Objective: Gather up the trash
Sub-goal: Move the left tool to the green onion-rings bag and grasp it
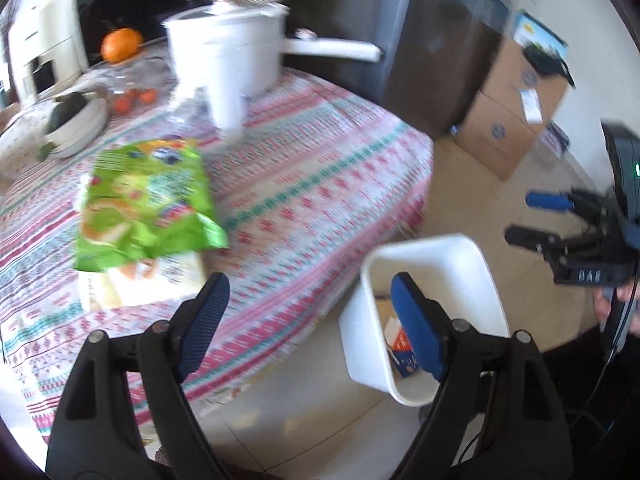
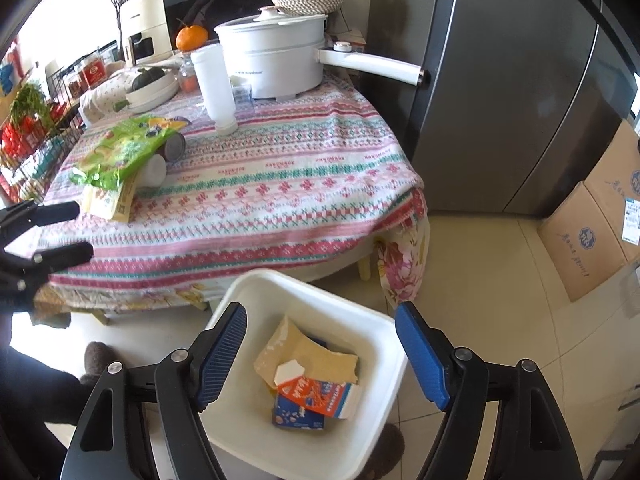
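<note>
1. Meanwhile, at the kitchen table: both grippers hang empty over the job. The left gripper (image 1: 308, 320) has its blue-padded fingers (image 1: 204, 320) spread wide, nothing between them, aimed at the table edge w/ the bin to its right. The right gripper (image 2: 320, 356) is likewise spread and empty, poised above the bin.

2. Target trash: a crumpled bright-green plastic snack bag (image 1: 148, 204) lies on the pink-and-teal striped tablecloth (image 1: 312, 184), near the table's left side. It rests partly on a flat pale-yellow paper packet (image 1: 160, 280) and, per the right wrist view, is draped over a small can (image 2: 176, 146) lying on its side.

3. Destination: a white rectangular plastic waste bin (image 2: 384, 336) on the tiled floor, just beside the table's front edge. Already inside: a torn brown cardboard piece (image 2: 304, 352) and a red-white-blue carton (image 2: 320, 396).

4. Handling, as a judgement: the bag looks light, thin, soft and prob. slick; it'll deform and crackle, not resist. Best hold is likely the crumpled lower edge nearest the left gripper, where folds give the pads something to bite. A flat-centre pinch would likely slip.

5. Risks: lifting may drag the packet underneath or roll the can. The tall white plastic bottle (image 2: 214, 84) and white electric pot (image 2: 276, 56) stand well apart from the bag.
</note>
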{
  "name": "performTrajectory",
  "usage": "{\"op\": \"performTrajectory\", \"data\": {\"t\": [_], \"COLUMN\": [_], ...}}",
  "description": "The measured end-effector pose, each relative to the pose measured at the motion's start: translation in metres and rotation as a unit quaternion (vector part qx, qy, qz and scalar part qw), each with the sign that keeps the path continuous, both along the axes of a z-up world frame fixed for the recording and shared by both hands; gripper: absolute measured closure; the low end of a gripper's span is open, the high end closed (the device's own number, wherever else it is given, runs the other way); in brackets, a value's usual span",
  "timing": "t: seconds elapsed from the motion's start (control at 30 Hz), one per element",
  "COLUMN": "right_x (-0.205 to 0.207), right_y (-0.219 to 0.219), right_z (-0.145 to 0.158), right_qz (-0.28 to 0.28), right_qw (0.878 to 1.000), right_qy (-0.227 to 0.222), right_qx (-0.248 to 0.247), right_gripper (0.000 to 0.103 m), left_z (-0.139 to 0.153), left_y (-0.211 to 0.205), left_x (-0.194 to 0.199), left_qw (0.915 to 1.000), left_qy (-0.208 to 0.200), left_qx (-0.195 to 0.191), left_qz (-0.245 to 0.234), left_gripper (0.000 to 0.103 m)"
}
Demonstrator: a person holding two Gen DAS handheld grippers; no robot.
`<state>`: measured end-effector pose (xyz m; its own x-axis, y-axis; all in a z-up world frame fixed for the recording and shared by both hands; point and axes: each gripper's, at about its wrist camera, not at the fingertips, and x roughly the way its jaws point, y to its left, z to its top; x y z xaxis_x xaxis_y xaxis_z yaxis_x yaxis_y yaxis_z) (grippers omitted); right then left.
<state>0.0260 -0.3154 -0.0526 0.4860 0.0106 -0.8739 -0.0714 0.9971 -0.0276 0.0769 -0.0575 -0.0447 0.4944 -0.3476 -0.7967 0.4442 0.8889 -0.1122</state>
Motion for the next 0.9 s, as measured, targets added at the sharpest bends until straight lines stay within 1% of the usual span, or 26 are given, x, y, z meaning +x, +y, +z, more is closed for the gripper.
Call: {"op": "performTrajectory", "data": {"t": [0.2, 0.33, 0.47, 0.57, 0.77, 0.87, 0.9], "right_x": [0.02, 0.035, 0.05, 0.06, 0.072, 0.078, 0.08], "right_y": [0.02, 0.04, 0.06, 0.076, 0.101, 0.111, 0.113], "right_z": [0.013, 0.019, 0.024, 0.026, 0.027, 0.024, 0.023], "right_qz": [0.008, 0.021, 0.033, 0.04, 0.053, 0.057, 0.058], "right_qw": [1.0, 0.999, 0.999, 0.998, 0.998, 0.998, 0.998], "right_qy": [-0.012, -0.016, -0.02, -0.022, -0.024, -0.022, -0.02], "right_qx": [0.013, 0.019, 0.025, 0.032, 0.037, 0.034, 0.035], "right_gripper": [0.021, 0.02, 0.02, 0.02, 0.019, 0.019, 0.019], "left_z": [0.016, 0.018, 0.015, 0.009, -0.017, -0.032, -0.035], "left_y": [0.046, 0.083, 0.109, 0.125, 0.143, 0.149, 0.151], "left_x": [0.028, 0.046, 0.06, 0.07, 0.095, 0.108, 0.111], "left_qw": [0.9974, 0.9924, 0.9875, 0.9837, 0.9747, 0.9671, 0.9643], "left_qy": [-0.012, 0.003, 0.019, 0.033, 0.085, 0.113, 0.12], "left_qx": [-0.013, -0.031, -0.043, -0.052, -0.089, -0.107, -0.116], "left_qz": [0.071, 0.119, 0.15, 0.169, 0.187, 0.201, 0.205], "left_gripper": [0.018, 0.018, 0.018, 0.018, 0.018, 0.019, 0.022]}}
